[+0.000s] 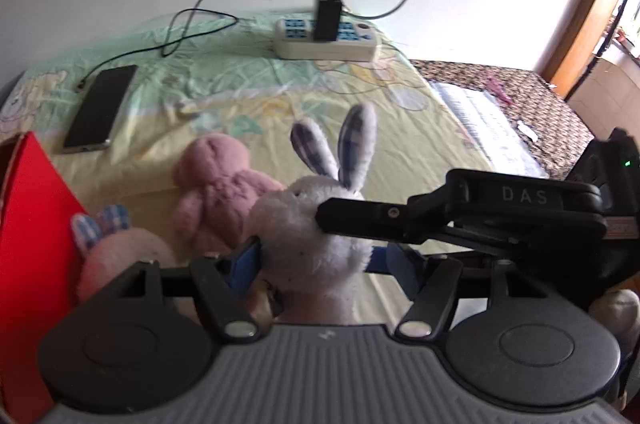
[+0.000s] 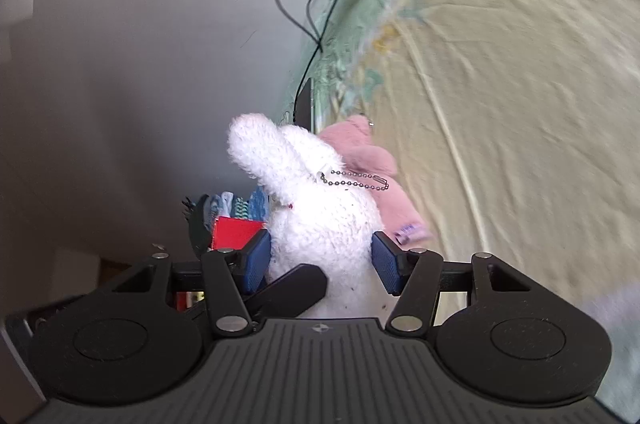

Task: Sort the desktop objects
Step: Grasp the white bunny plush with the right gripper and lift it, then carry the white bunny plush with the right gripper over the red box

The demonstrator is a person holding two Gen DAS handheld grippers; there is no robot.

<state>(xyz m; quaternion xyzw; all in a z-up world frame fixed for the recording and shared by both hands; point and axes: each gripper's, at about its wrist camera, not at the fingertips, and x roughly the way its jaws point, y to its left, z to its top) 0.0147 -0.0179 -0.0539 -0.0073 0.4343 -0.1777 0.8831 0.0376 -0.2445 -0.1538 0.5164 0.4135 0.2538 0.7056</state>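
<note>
In the left wrist view the white plush rabbit (image 1: 316,236) sits at lower centre, its checked ears standing toward mid-frame, and the left gripper (image 1: 316,264) has its blue pads (image 1: 245,264) pressed into the toy's sides, clenched on it. The right gripper's black finger reaches in from the right edge and touches the rabbit's head. In the right wrist view the right gripper (image 2: 322,262) also brackets the same rabbit (image 2: 320,216) at lower centre, its blue pads (image 2: 386,260) lying against the fur on both sides, so both tongs grasp the one toy. A ball chain (image 2: 356,182) hangs from the rabbit's back. Just behind it, at centre left of the left view, lies a pink plush bear (image 1: 218,196), and a second pink plush with checked ears (image 1: 120,256) sits tight against the red box (image 1: 32,244) that fills the lower left edge. A phone (image 1: 100,108) lies in the upper left on the pale patterned sheet (image 1: 256,84), well apart from the toys, with a power strip (image 1: 326,40) near the wall at upper centre. The sheet's right edge borders a dark patterned surface (image 1: 532,104) at upper right; bare sheet lies open between the toys and the strip.
</note>
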